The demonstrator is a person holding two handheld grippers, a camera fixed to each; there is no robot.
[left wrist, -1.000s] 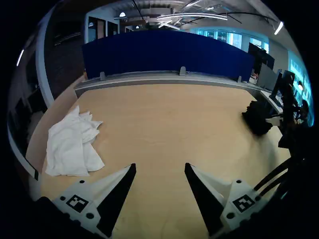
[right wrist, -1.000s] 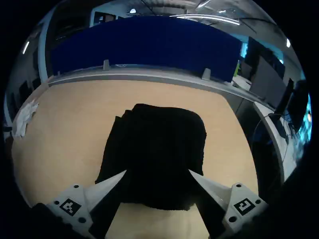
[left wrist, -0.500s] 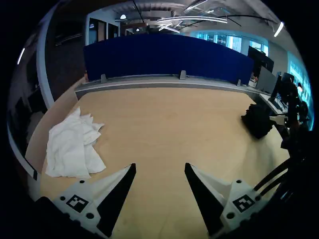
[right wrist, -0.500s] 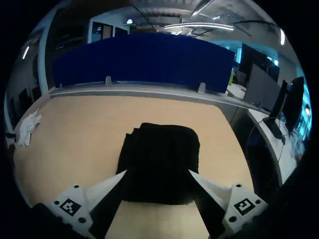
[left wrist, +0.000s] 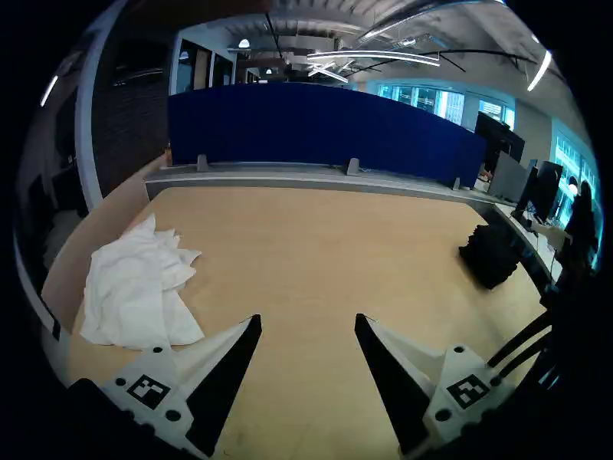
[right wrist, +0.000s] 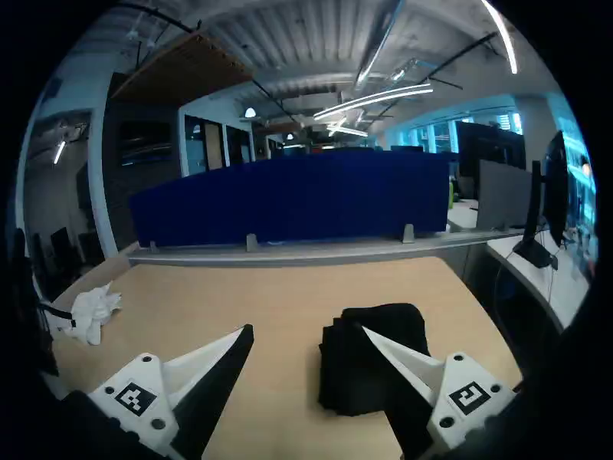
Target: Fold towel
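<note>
A crumpled white towel (left wrist: 138,284) lies at the left side of the wooden table (left wrist: 329,253). My left gripper (left wrist: 306,326) is open above the table's near edge, to the right of that towel, with nothing between its fingers. A folded black towel (right wrist: 372,360) rests on the table at the right; from the left gripper view the black towel (left wrist: 490,253) sits near the far right edge. My right gripper (right wrist: 306,337) is open and raised, its right finger crossing in front of the black towel. The white towel (right wrist: 92,310) shows small at the left.
A blue partition (left wrist: 322,130) on a grey rail closes the far edge of the table. Monitors (right wrist: 529,192) stand on a neighbouring desk to the right. A person (left wrist: 578,230) stands at the far right in the left gripper view.
My right gripper has drawn back and lifted away from the black towel, which now lies farther off and low in its view. The left gripper has tilted up slightly.
</note>
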